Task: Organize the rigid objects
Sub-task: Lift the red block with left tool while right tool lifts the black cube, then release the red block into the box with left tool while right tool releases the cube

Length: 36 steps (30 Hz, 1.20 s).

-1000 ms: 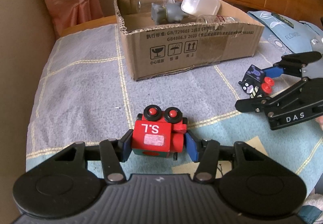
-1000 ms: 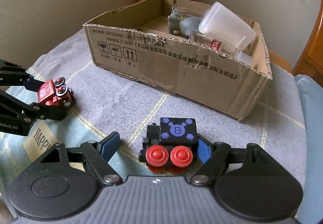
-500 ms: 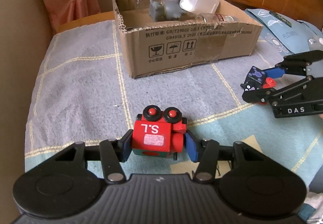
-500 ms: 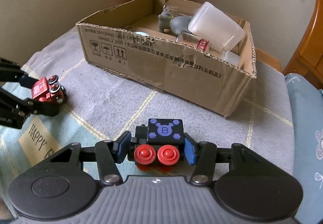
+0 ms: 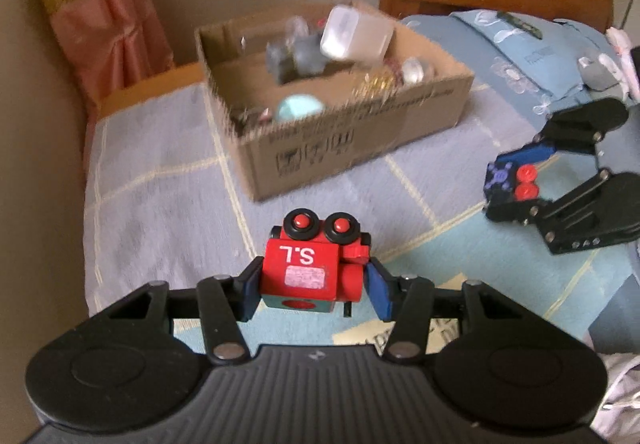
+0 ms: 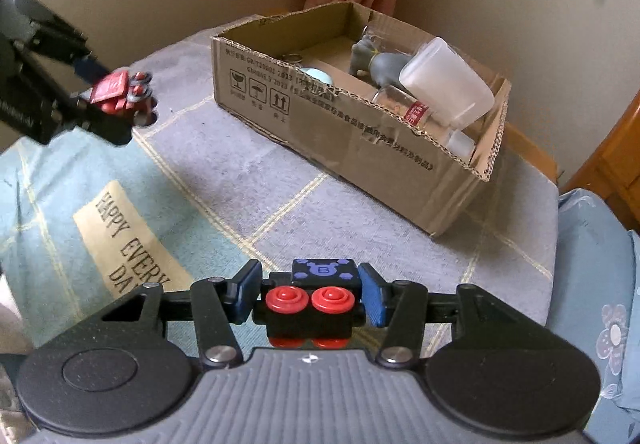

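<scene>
Transport step: left claw (image 5: 312, 286) clamped on the red toy train (image 5: 310, 268), right claw (image 6: 308, 298) clamped on the black toy train (image 6: 310, 304), both look lifted off the bed (image 6: 224, 164). Cardboard box (image 6: 320, 120) sits ahead of each claw, well apart. Next: carry over the rim, then release inside

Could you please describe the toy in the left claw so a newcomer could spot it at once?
In front of the open brown cardboard box on the bed, the left claw grips a red wooden block toy car. White "S.L" lettering and black wheels distinguish it from the black, red-wheeled toy car nearby.
</scene>
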{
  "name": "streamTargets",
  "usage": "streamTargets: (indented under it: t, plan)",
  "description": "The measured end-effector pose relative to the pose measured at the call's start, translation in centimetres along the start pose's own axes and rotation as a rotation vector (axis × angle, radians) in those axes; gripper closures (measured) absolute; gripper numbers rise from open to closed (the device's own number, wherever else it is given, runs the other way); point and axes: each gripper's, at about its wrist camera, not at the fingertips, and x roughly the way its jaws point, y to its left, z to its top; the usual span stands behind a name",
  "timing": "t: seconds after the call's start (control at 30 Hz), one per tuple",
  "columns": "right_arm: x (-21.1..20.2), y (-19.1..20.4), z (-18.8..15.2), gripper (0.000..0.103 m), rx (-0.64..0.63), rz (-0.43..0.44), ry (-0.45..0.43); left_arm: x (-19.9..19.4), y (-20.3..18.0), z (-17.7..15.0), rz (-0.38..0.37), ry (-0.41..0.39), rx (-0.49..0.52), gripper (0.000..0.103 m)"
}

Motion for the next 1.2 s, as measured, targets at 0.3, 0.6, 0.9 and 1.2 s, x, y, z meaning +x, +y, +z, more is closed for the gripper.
streamTargets:
  t: [0.3,0.6,0.9,1.2]
  plan:
    - [-2.4,-1.4,2.0,0.046,-0.017,0.000,-0.074,-1.6,0.0,5.1,0.010,-0.073,0.056,0.051]
    - [-3.3,-3.6,6.4,0.046,-0.023,-0.035,-0.147,1.8,1.7,12.3,0.044,-0.089,0.054,0.051]
    - [-2.7,-5.8,9.1,0.046,0.002,-0.065,-0.150,7.4,4.4,16.4,0.102,-0.082,0.014,0.051]
    - [-1.8,-5.4,9.5,0.046,-0.015,-0.064,-0.128,8.2,5.2,16.5,0.120,-0.154,-0.023,0.015]
